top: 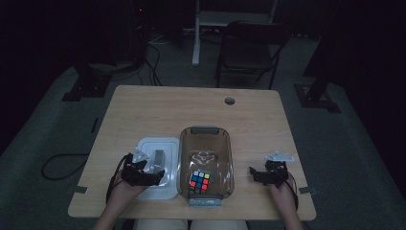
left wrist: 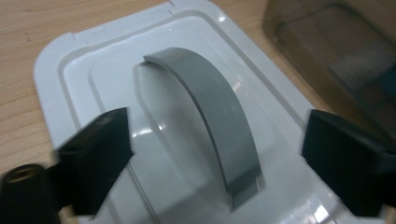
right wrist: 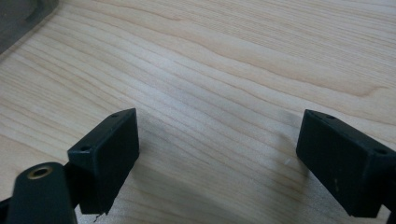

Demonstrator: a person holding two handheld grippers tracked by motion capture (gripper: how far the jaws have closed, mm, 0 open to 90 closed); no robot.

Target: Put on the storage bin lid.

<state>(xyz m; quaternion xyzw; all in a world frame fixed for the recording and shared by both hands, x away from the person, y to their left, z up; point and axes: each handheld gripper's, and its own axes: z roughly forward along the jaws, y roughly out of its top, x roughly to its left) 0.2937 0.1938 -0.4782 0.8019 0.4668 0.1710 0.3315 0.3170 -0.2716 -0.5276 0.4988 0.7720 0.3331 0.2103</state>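
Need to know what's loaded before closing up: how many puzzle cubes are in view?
1. The puzzle cube sits in the clear box, at its near end. The lid lies beside the box under the left tongs; the lid could hide something.

high view dim, surroundings near black; gripper views brighter, glare on the white lid (left wrist: 187, 140), brown bin (left wrist: 336, 51) blurred.
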